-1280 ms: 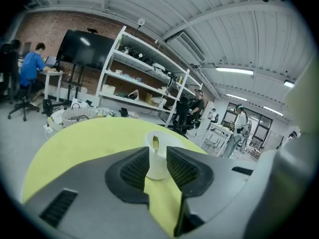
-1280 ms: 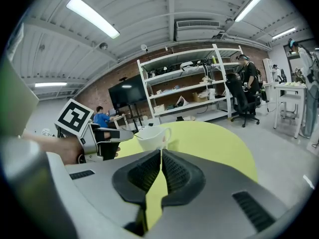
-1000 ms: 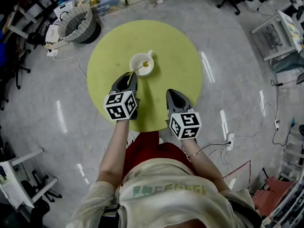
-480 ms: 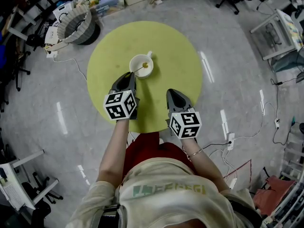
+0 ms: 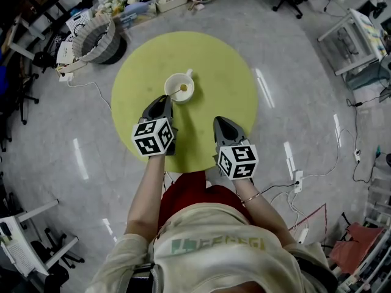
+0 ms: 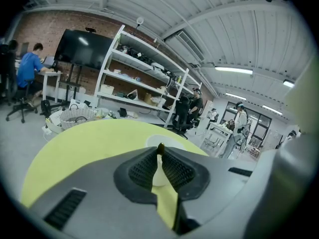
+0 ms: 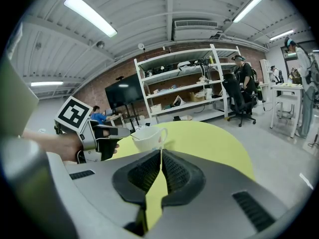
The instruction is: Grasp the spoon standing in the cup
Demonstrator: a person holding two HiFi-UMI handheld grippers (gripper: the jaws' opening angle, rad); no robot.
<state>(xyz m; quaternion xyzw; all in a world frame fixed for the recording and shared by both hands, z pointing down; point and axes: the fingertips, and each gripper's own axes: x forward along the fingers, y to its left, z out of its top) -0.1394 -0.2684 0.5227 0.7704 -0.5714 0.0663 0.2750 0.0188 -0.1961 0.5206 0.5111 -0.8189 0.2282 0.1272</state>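
Grey jaws of the left gripper (image 6: 160,152) stand nearly together. A small dark tip sits pinched where the pads meet, and it looks to be the end of the spoon (image 5: 177,92), though the left gripper view shows too little of it to be sure. From the head view the spoon leans out of the cup (image 5: 168,85), its handle slanting down toward that gripper's nose. The white cup stands on the yellow-green table (image 5: 214,66), just ahead of the left gripper, its handle turned away from the person.

The right gripper (image 7: 161,152) has its jaws closed on each other with nothing between them. It hovers over the near part of the table, to the right of the cup and apart from it. Its view shows the cup beside the left gripper.

Each gripper carries a cube (image 5: 153,137) printed with black-and-white square markers. The teal print on the person's shirt (image 5: 214,244) is too warped to read.

Beyond the table a grey basket (image 5: 98,34) stands on the floor. In the right gripper view, white shelves (image 7: 184,91) and a dark screen (image 7: 124,94) stand against a brick wall.
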